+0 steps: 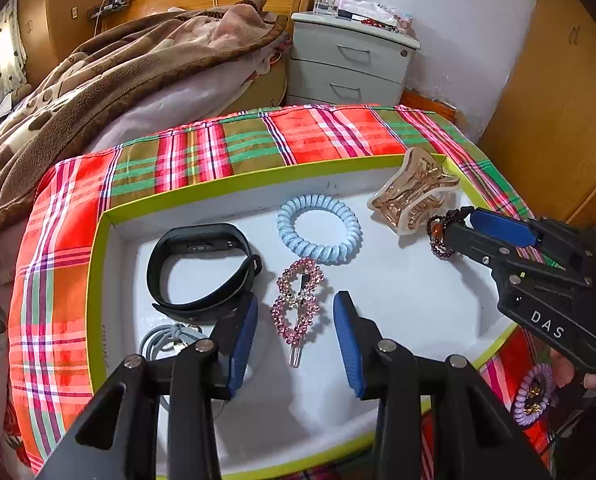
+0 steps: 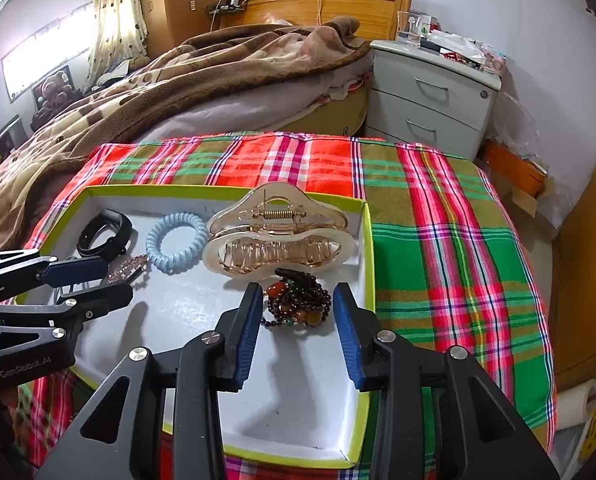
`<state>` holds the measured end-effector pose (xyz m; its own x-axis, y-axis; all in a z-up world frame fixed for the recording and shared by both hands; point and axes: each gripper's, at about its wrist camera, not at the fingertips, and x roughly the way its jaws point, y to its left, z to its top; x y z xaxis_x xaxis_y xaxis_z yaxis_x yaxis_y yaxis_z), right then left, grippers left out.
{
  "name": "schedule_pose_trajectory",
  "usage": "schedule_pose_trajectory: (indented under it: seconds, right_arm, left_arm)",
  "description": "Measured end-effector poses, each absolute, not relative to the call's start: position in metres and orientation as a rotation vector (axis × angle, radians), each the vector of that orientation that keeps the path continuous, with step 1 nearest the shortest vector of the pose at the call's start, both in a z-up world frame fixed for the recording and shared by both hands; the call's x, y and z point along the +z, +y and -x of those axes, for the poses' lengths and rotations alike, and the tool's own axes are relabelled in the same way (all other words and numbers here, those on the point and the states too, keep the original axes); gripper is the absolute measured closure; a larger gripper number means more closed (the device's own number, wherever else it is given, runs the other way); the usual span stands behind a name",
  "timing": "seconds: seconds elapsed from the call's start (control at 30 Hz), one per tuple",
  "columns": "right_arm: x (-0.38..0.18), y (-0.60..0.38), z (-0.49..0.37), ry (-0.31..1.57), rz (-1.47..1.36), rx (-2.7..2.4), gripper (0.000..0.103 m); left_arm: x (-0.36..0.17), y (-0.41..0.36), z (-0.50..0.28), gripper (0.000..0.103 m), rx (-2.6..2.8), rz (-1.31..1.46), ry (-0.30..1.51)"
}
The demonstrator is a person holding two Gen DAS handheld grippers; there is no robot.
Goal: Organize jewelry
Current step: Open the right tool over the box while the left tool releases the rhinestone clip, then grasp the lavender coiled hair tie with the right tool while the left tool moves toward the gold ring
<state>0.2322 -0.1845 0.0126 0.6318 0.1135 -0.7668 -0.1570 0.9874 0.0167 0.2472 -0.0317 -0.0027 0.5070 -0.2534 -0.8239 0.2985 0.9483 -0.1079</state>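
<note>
A white tray with a lime-green rim (image 1: 226,184) (image 2: 218,190) lies on a plaid cloth. My left gripper (image 1: 296,308) (image 2: 118,280) is open, and a pink rhinestone hair clip (image 1: 298,280) (image 2: 126,270) lies flat on the tray floor between its blue pads, touching neither. My right gripper (image 2: 296,292) (image 1: 463,220) is open too, straddling a dark beaded bracelet (image 2: 298,300) (image 1: 437,240) that rests in the tray's right part. Also in the tray are a black fitness band (image 1: 202,264) (image 2: 106,236), a pale blue spiral hair tie (image 1: 317,228) (image 2: 176,242) and a translucent beige hair claw (image 1: 413,190) (image 2: 278,236).
A grey coiled cord (image 1: 166,340) lies in the tray's near left corner. Outside the tray, a purple spiral tie (image 1: 533,396) sits on the plaid cloth (image 2: 437,240) by a hand. A bed with a brown blanket (image 2: 198,76) and a grey drawer unit (image 2: 429,100) stand behind.
</note>
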Motion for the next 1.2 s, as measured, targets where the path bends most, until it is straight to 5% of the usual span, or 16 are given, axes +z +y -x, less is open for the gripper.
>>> schedule_pose_trajectory:
  seconds: [1.2]
  right_arm:
    - [0.031,-0.254,-0.105,0.794,-0.180,0.173,0.062]
  left_arm:
    - [0.023,0.002,-0.145,0.056,-0.392,0.113,0.942]
